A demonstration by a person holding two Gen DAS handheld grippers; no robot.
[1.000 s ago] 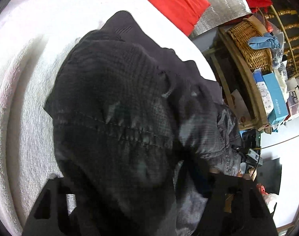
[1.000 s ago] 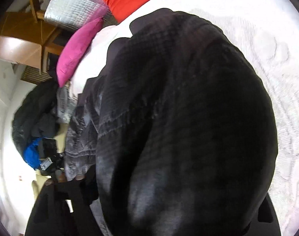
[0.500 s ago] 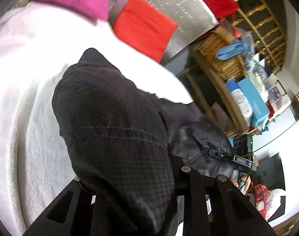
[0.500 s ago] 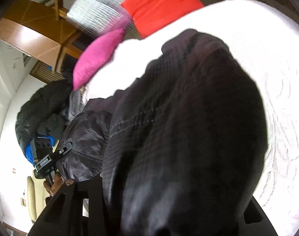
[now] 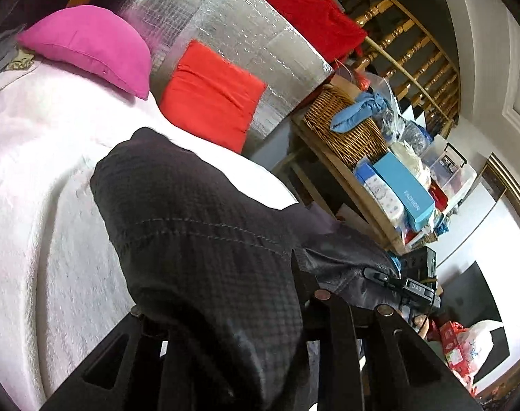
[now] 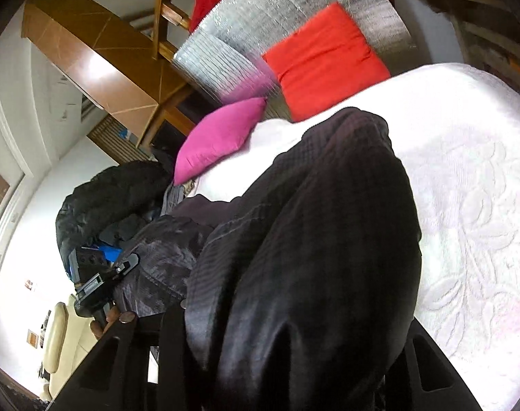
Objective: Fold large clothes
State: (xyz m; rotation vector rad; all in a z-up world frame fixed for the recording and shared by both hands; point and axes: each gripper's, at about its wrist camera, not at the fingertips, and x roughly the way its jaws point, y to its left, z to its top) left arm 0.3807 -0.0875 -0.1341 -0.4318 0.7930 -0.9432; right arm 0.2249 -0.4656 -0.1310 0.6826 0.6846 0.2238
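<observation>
A large dark checked garment (image 5: 198,233) hangs from both grippers above a white bedspread (image 5: 47,205). My left gripper (image 5: 225,325) is shut on one part of it, cloth bunched between and over the fingers. My right gripper (image 6: 287,335) is shut on another part of the same garment (image 6: 321,239), which drapes over the fingers and hides their tips. The other gripper shows at the side of each view, right one (image 5: 414,287), left one (image 6: 99,281), with shiny dark lining stretched between.
A pink cushion (image 5: 88,44) and a red cushion (image 5: 212,96) lie at the bed's head against a silver padded panel (image 5: 246,30). A wooden shelf with a wicker basket (image 5: 345,130) and boxes stands right of the bed. A dark clothes pile (image 6: 102,198) lies left.
Both grippers have lifted the garment up and tilted back, so the cushions, headboard and room have come into view. More white bedspread shows beneath the cloth.
</observation>
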